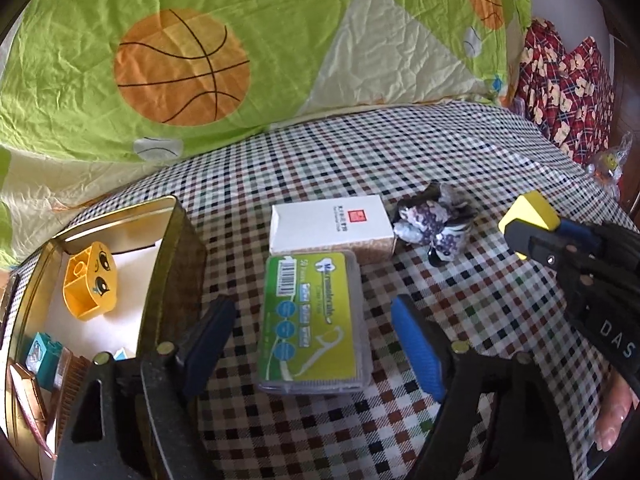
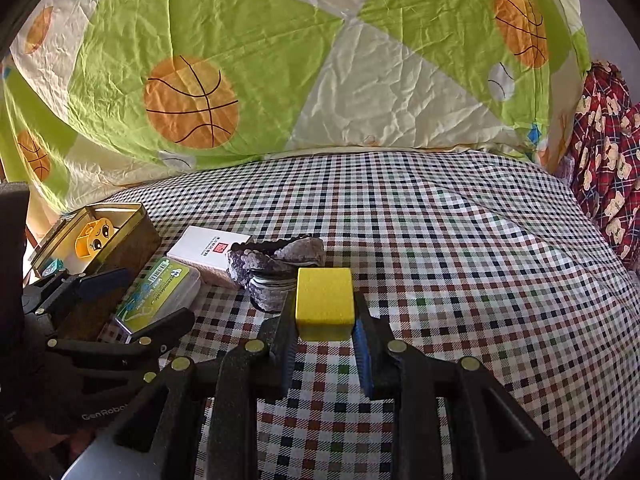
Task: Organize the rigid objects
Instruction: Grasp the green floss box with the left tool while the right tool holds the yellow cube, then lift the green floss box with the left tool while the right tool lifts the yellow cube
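Observation:
A green floss pick box (image 1: 314,322) lies on the checked bedcover between the fingers of my left gripper (image 1: 316,344), which is open around it. A white box (image 1: 330,226) lies behind it and a purple patterned bundle (image 1: 434,224) to its right. My right gripper (image 2: 325,346) is shut on a yellow block (image 2: 324,304) above the cover; it shows in the left wrist view (image 1: 528,216) at the right. The floss box (image 2: 160,300), white box (image 2: 208,254) and bundle (image 2: 276,266) also show in the right wrist view.
An open metal tin (image 1: 176,248) at the left holds a yellow face block (image 1: 90,280) and a teal block (image 1: 42,354). A green basketball quilt (image 1: 200,60) rises behind the bed. A red patterned cloth (image 1: 568,92) lies far right.

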`<state>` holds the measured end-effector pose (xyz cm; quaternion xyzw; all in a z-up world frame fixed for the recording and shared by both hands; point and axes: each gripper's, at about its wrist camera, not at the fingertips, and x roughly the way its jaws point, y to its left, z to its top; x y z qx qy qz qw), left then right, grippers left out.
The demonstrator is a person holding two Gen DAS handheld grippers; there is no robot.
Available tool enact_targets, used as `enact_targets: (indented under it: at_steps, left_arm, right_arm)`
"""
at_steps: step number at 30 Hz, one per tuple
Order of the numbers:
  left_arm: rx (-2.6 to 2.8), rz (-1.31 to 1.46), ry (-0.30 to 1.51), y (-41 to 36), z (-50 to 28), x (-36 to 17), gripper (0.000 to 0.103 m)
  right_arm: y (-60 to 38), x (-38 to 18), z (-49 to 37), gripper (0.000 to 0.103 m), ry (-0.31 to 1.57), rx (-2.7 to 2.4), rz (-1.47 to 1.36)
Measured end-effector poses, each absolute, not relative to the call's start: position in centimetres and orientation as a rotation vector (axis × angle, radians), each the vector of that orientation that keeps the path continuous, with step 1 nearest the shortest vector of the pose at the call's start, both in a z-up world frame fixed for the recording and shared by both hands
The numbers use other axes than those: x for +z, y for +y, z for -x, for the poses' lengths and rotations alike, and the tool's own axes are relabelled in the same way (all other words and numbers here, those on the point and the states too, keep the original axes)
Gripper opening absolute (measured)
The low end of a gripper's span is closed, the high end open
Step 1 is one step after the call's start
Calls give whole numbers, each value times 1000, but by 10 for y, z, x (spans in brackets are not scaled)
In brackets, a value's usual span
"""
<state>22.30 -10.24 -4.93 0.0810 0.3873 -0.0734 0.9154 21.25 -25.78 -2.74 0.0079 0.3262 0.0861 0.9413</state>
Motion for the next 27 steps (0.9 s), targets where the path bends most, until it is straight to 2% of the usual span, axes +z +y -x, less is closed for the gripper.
enact_targets:
  at_steps: [4,6,8,12,27]
  left_arm:
    - [-186,-204,824,-112,-225,-53,80]
    - [-203,-192,871,-112,-230,-58,67]
    - [-227,-121,896,-103,-235,-59,67]
    - [-232,-86,893,-98,-233,-59,54]
    - [-140,-144,718,-99,-209,-38,54]
  right_arm:
    - [-256,-28,-212,27,666,170,-4]
    - [-256,-28,-212,27,664,168,0]
    - [-256,-28,-212,27,664,166,2]
    - [-256,-28,-211,27,655,163,5]
    - [-259,-18,-198,27,574,202,-14]
